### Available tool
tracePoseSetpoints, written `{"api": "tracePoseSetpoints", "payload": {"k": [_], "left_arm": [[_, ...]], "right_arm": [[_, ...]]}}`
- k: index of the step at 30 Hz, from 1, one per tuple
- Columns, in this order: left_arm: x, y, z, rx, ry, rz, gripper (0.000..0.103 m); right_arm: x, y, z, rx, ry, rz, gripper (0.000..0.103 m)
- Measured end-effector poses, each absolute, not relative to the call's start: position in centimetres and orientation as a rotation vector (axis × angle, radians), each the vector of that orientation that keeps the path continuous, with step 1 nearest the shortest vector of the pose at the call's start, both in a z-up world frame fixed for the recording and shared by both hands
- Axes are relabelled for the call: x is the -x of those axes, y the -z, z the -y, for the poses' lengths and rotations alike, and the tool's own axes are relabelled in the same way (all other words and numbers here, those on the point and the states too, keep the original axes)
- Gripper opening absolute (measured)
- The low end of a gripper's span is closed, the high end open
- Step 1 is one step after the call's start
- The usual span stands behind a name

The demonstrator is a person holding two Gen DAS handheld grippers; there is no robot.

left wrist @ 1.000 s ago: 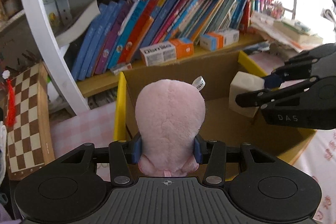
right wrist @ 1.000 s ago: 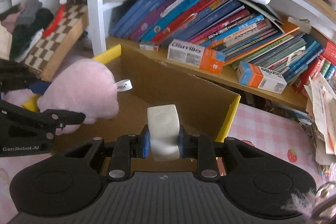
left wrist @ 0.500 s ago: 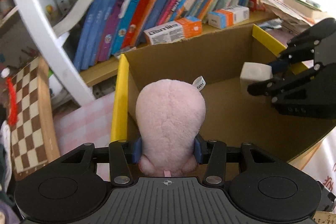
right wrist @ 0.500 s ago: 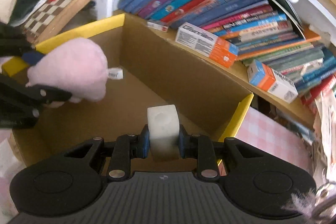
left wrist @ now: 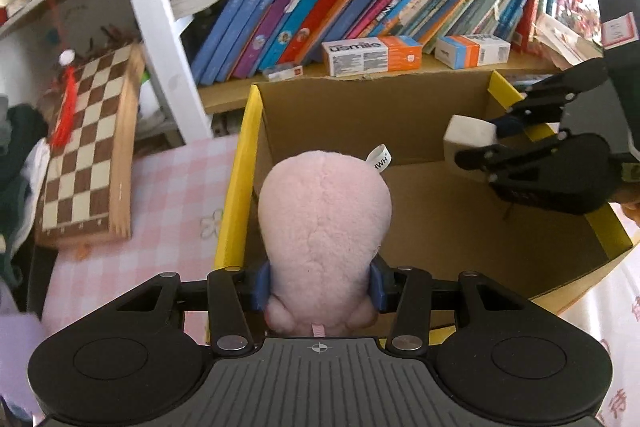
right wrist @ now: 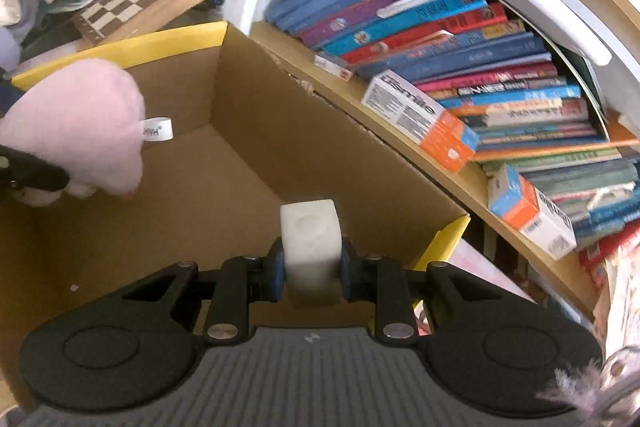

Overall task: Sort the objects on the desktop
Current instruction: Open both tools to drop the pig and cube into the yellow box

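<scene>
Both items were over the empty cardboard box (left wrist: pixel 420 115) but unreleased: my left claw (left wrist: pixel 320 285) gripped the pink plush toy (left wrist: pixel 324 223) at its left wall, my right claw (right wrist: pixel 312 269) clamped the white block (right wrist: pixel 310 243) near its right corner.

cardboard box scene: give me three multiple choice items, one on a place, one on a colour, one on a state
1. Where is the pink plush toy?
A. over the cardboard box
B. on the chessboard
C. on the bookshelf

2. What colour are the box's flap edges?
A. red
B. yellow
C. green

3. What is the state of the right tool?
A. open and empty
B. shut on nothing
C. shut on the white block

Answers:
1 A, the left tool holds it above the box's left side.
2 B, yellow strips line both side flaps.
3 C, both pads press the block's sides.
</scene>
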State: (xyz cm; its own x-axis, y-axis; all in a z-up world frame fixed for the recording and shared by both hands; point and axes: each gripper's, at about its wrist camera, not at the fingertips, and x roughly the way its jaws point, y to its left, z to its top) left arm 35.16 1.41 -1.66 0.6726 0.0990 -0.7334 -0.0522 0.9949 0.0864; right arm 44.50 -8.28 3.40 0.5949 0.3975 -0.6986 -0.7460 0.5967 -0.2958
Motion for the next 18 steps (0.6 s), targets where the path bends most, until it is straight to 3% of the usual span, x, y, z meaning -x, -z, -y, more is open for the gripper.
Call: {"api": "tracePoseSetpoints", "payload": {"k": [14,16,18], "left_arm": [[-38.0,2.4,-1.0,-0.166,-0.051,-0.829,0.051],[-38.4,2.5,-0.9,-0.177,-0.052,-0.832,0.055],[-38.4,2.4,-0.7,-0.198,-0.056,-0.824,0.064]], "right_arm": [[-44.5,-3.4,6.9,0.634,-0.745,-0.671,0.026],[-44.3,-3.5,6.9,0.639,-0.728,-0.650,0.032],[-44.3,-3.7,7.1,0.627,-0.721,-0.639,0.045]]}}
